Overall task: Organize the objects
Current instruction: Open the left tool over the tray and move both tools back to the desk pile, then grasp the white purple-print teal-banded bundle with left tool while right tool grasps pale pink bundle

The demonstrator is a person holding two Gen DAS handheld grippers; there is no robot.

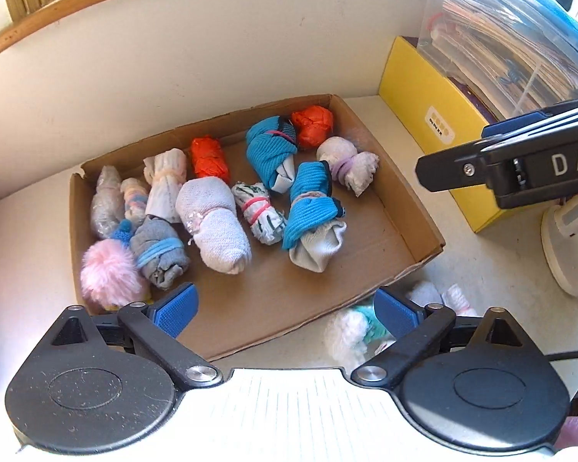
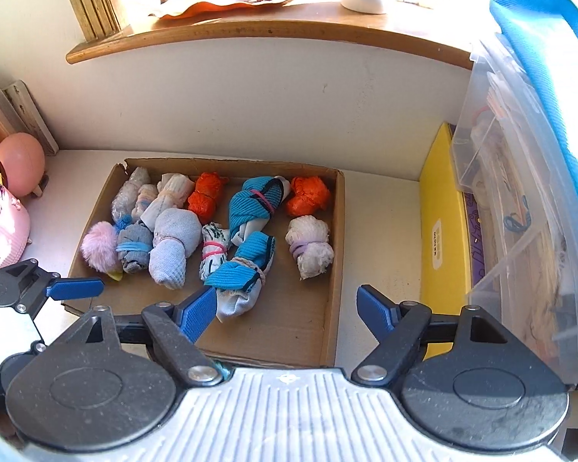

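Note:
A shallow cardboard box lies on the white table and holds several rolled sock bundles. Among them are a blue-and-white bundle, two orange ones and a pink pompom. My left gripper hangs open over the box's near edge, nothing between its pads. My right gripper is open too, above the box's near right part, its left pad just in front of the blue-and-white bundle. A fluffy white and teal bundle lies on the table outside the box.
A yellow box and a clear plastic bin with a blue lid stand to the right. A wooden shelf overhangs the back wall. A pink egg-shaped object sits at the left.

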